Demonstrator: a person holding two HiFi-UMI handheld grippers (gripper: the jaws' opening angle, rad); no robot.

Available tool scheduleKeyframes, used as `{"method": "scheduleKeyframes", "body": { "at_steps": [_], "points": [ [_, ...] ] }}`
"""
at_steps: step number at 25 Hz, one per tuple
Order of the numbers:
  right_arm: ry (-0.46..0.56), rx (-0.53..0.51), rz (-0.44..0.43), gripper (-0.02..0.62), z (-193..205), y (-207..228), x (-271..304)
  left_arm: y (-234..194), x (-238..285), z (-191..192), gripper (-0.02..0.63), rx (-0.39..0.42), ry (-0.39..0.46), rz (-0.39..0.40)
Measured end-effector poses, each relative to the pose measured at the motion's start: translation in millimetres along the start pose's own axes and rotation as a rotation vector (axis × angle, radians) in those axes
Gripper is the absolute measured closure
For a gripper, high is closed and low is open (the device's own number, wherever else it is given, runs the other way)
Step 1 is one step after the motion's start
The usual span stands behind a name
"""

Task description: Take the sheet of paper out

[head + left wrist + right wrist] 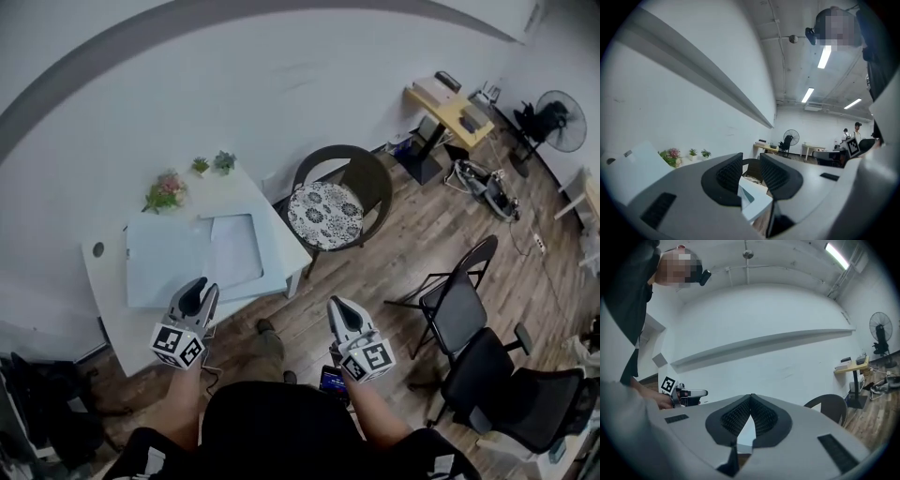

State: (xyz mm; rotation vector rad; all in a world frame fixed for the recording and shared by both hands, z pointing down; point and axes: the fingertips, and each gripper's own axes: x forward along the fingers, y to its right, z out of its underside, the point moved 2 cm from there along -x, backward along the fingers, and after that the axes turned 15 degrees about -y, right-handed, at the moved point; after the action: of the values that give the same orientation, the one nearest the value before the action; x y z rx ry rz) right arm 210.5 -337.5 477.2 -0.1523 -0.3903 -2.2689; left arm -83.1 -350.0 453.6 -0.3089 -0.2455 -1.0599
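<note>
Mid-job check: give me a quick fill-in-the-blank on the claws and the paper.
1. The left claw has its jaws ___, with nothing between them.
2. The right claw has its jaws ___ at the tips.
3. The sheet of paper lies on the white table, touched by ___ claw.
Missing words: apart; together; neither.

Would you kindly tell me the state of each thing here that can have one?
left gripper: jaws apart, empty.
right gripper: jaw tips together, empty.
sheet of paper: lies flat with the pale blue folder, untouched.
pale blue folder: flat on the white table.
cushioned chair: unoccupied.
folding chair: unfolded, unoccupied.
</note>
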Motion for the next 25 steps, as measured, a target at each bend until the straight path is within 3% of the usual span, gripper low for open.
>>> {"method": "scheduleKeyframes", "body": {
  "at_steps": [7, 13, 20, 25],
  "points": [
    [-0.067, -0.008, -0.048, 0.586, -23.5, 39.4, 94.3, -80.6, 55.8, -5.7, 0.500, -0.121, -0.085, -0.005],
    [-0.146, -0.030, -0.113, 0.586, -41.2, 48.0, 190.9, -151.4, 100.5, 14.4, 0.495, -0.275, -0.270, 0.050],
    [-0.165, -0.041, -0.148, 0.586, -50.4, 54.6, 258.6, -185.3, 133.0, 68.6, 0.483, -0.396, -0.539, 0.160],
    [-0.196, -0.039, -0.175, 0.586, -43.3, 62.0, 293.0, -205.7, 159.9, 96.4, 0.482, -0.414, -0.599, 0.160]
  ]
}}
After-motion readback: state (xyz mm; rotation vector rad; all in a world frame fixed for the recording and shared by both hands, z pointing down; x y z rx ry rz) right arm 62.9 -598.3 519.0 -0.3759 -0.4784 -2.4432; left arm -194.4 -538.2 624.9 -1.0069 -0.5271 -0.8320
